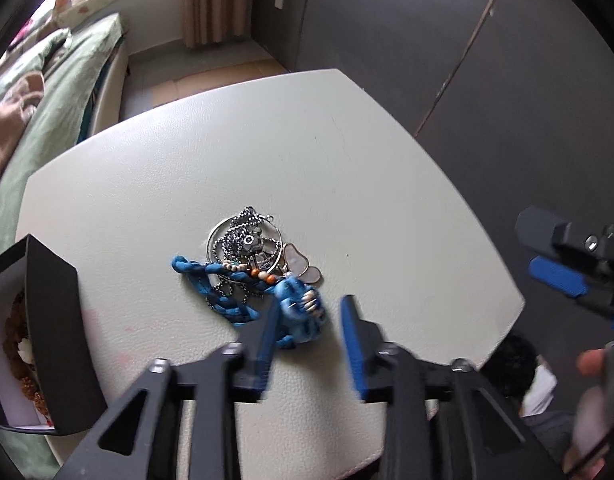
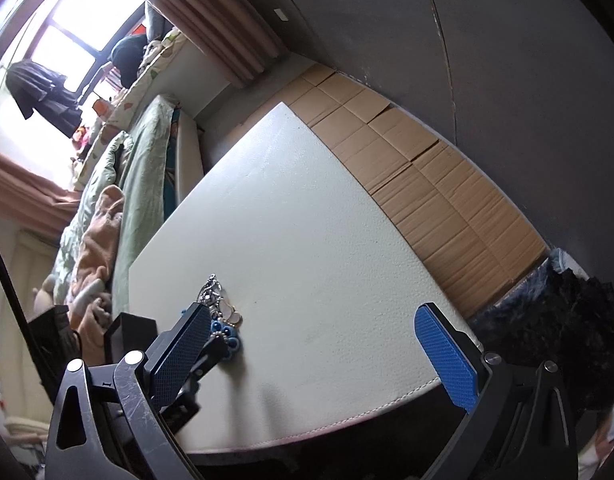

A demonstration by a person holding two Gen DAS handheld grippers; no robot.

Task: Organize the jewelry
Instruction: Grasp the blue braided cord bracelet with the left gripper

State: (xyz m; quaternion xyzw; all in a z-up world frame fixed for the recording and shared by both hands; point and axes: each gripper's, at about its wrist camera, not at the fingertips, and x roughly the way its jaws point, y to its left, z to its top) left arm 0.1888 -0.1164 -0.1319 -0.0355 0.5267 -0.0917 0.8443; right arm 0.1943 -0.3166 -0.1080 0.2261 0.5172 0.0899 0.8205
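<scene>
A tangled pile of jewelry (image 1: 253, 258) lies in the middle of the white table (image 1: 227, 160): a silver hoop, dark ball chain, beads, pearly petals and a blue braided cord with a blue charm (image 1: 301, 312). My left gripper (image 1: 309, 320) is open, its fingers on either side of the blue charm at the pile's near end. A black jewelry box (image 1: 47, 340) stands open at the table's left edge, with brown beaded pieces inside. My right gripper (image 2: 315, 344) is open and empty above the table's near right edge; the pile (image 2: 221, 312) shows beside its left finger.
A bed with green bedding (image 1: 55, 92) lies left of the table. A dark wardrobe wall (image 1: 487, 60) stands behind and to the right. Cardboard sheets (image 2: 419, 176) cover the floor past the table's far side. A person's head (image 1: 511, 360) shows below the table's right edge.
</scene>
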